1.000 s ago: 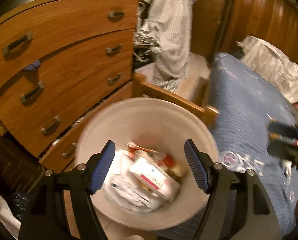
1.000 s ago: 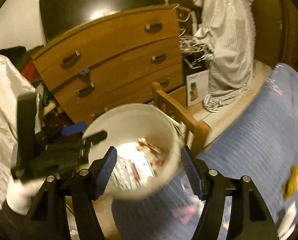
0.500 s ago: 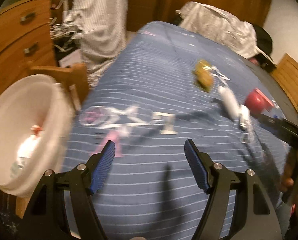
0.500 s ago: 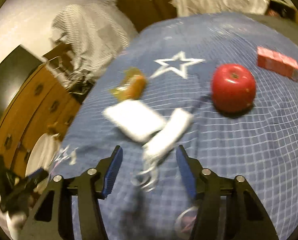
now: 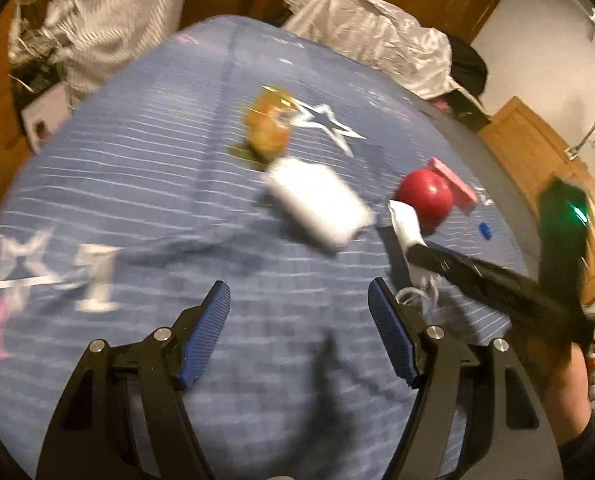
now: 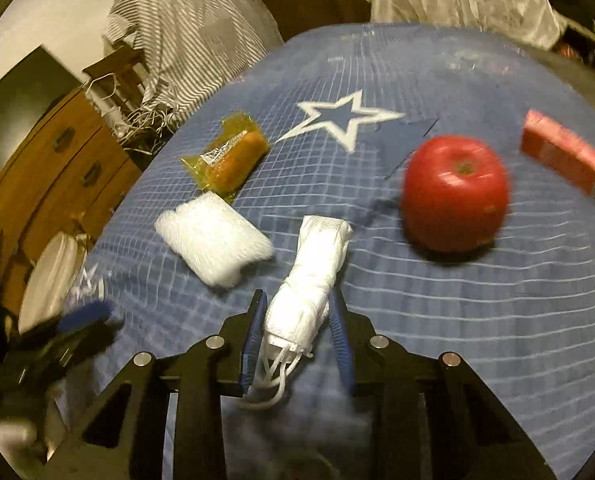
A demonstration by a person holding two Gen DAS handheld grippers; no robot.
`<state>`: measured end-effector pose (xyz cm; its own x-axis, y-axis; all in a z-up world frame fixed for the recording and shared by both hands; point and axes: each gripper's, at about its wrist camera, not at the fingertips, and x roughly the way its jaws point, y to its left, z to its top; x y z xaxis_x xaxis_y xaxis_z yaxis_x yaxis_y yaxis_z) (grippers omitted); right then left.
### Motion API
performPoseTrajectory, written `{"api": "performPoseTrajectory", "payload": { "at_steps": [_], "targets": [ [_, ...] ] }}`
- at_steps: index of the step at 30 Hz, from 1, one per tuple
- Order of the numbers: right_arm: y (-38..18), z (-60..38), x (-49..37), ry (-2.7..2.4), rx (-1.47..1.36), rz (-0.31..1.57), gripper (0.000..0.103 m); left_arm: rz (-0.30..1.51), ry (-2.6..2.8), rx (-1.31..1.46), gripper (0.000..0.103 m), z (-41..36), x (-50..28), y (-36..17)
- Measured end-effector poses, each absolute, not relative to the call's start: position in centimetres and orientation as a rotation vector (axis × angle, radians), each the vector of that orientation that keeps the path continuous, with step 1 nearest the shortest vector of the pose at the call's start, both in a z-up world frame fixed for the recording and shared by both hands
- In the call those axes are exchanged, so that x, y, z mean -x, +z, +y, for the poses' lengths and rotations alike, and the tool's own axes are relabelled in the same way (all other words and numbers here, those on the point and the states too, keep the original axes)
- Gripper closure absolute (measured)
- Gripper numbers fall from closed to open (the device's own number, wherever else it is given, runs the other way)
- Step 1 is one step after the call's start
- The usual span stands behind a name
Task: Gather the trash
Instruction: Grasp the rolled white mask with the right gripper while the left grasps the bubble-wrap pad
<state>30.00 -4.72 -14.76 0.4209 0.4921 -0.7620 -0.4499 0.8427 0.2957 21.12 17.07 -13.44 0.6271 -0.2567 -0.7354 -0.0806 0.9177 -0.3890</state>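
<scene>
Right claw [image 6: 297, 332] sits low over the blue blanket [image 6: 437, 300] with its two blue pads closing around the near end of a rolled white face mask [image 6: 313, 276], the pads just beside or touching the roll; whether they press it yet I cannot tell. The mask looks light, soft and squashy, with loose ear loops trailing at the near end, so a pinch across the thick middle of the roll should hold better than a grab at the strings, which could slip free or unroll it. Just left of the mask lies a white fluffy pad [image 6: 213, 238], and farther left a yellow snack wrapper [image 6: 227, 158], both likely light and crushable too. Right of the mask stands a red apple [image 6: 455, 194], with a pink box [image 6: 565, 156] far right. Left claw [image 5: 299, 334] hovers spread wide and empty over the blanket, and a white bin [image 6: 49, 276] shows at the bed's left edge.
</scene>
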Motion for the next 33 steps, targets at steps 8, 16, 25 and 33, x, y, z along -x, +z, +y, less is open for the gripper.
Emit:
{"api": "performPoseTrajectory", "payload": {
  "at_steps": [8, 16, 25, 33],
  "targets": [
    [-14.7, -11.3, -27.7, 0.582, 0.008, 0.975, 0.070, 0.914, -0.064, 0.437, 0.035, 14.3, -26.9, -14.7],
    [-15.4, -12.7, -28.0, 0.593, 0.000, 0.958, 0.069, 0.922, 0.056, 0.426, 0.037, 13.9, -30.0, -15.6],
    [-16.6, -12.3, -27.1, 0.565, -0.012, 0.905, 0.071, 0.858, 0.013, 0.330, 0.065, 11.5, -29.4, -14.6],
    [-12.5, -13.5, -23.2, 0.513, -0.003, 0.712, 0.071, 0.768, -0.043, 0.240, 0.067, 9.7, -23.8, -10.4]
  ]
}}
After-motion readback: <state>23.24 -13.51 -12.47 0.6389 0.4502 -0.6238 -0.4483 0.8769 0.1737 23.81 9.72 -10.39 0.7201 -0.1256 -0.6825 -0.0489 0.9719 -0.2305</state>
